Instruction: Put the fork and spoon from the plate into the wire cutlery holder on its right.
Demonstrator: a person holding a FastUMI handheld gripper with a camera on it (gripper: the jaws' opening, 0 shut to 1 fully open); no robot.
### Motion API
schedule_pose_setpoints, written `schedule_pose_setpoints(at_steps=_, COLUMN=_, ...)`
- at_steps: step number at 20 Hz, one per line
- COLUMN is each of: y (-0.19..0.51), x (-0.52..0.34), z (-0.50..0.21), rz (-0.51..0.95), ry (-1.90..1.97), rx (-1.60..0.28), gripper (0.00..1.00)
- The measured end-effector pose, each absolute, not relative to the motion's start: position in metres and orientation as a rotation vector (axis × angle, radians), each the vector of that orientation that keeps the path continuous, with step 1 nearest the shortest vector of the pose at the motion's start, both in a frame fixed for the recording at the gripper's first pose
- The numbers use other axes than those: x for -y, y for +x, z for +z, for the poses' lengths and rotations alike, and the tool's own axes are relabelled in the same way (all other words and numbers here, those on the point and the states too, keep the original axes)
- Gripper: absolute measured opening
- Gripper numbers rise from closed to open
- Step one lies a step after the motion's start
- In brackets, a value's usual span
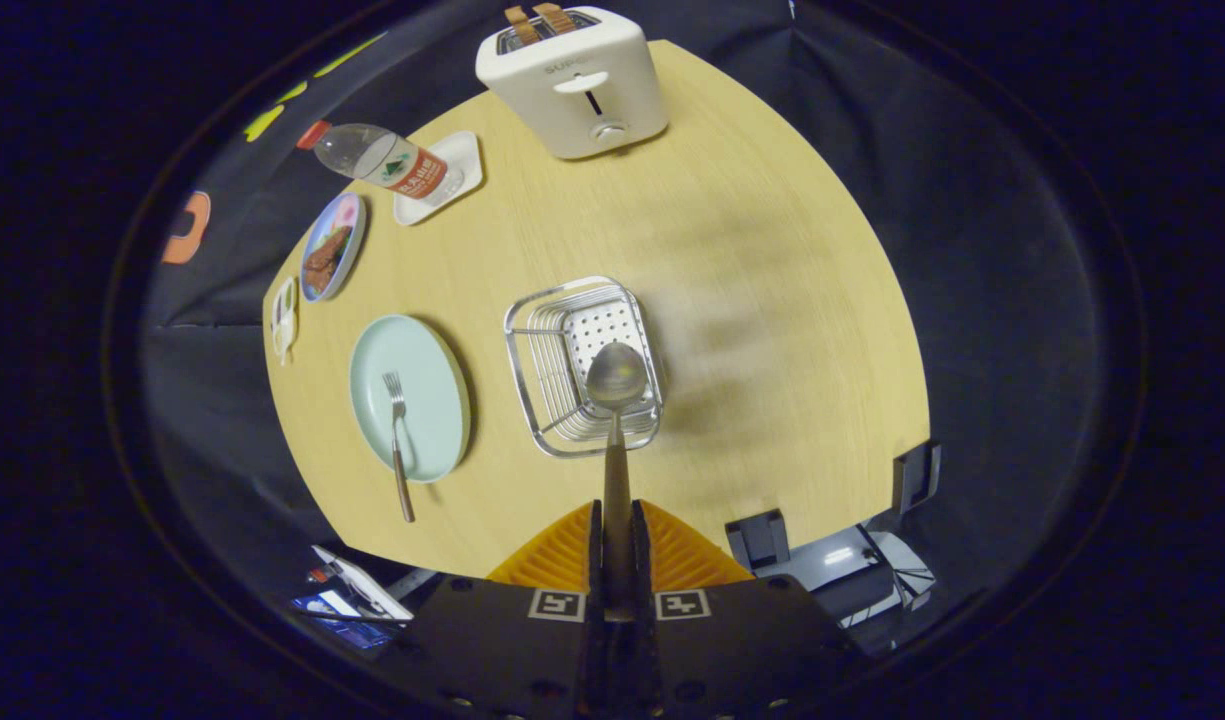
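Holding the spoon [616,400] by its handle lets you hang its bowl ahead of the fingers, over the wire cutlery holder [584,366], ready to drop in. Your gripper [617,530] is clamped nearly closed, both fingers pressing the handle. Left of the jaws, the fork [399,440] lies on the plate [427,360].

Pale green plate [427,360], silver wire holder [547,375], white toaster [572,85], seemingly light wood-grain table [772,300].
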State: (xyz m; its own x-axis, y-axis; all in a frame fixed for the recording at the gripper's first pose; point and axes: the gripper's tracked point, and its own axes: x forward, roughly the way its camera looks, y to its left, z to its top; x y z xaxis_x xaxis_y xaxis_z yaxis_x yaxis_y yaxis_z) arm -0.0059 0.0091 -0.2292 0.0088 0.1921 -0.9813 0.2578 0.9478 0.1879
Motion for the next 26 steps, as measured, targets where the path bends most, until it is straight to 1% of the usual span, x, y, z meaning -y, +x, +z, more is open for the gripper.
schedule_pose_setpoints(at_steps=1, y=-0.004, x=-0.011, z=-0.231, rz=-0.052, ry=0.356, rx=-1.553, gripper=0.12)
schedule_pose_setpoints(at_steps=2, y=-0.001, x=-0.013, z=-0.228, rz=-0.042, ry=0.347, rx=-1.533, gripper=0.26)
schedule_pose_setpoints(at_steps=3, y=0.004, x=-0.014, z=-0.226, rz=-0.035, ry=0.329, rx=-1.505, gripper=0.36)
schedule_pose_setpoints(at_steps=5, y=0.011, x=-0.013, z=-0.218, rz=-0.023, ry=0.297, rx=-1.446, gripper=0.65)
schedule_pose_setpoints(at_steps=6, y=0.014, x=-0.012, z=-0.211, rz=-0.026, ry=0.287, rx=-1.416, gripper=0.78)
schedule_pose_setpoints(at_steps=10, y=0.02, x=-0.022, z=-0.184, rz=-0.01, ry=0.216, rx=-1.282, gripper=0.92)
schedule_pose_setpoints(at_steps=13, y=0.015, x=-0.052, z=-0.166, rz=0.023, ry=0.206, rx=-1.228, gripper=0.94)
schedule_pose_setpoints(at_steps=16, y=-0.002, x=-0.099, z=-0.167, rz=0.069, ry=0.207, rx=-1.23, gripper=0.95)
schedule_pose_setpoints(at_steps=21, y=-0.031, x=-0.184, z=-0.204, rz=0.137, ry=0.18, rx=-1.31, gripper=0.95)
schedule_pose_setpoints(at_steps=26, y=-0.048, x=-0.255, z=-0.251, rz=0.157, ry=0.153, rx=-1.384, gripper=0.95)
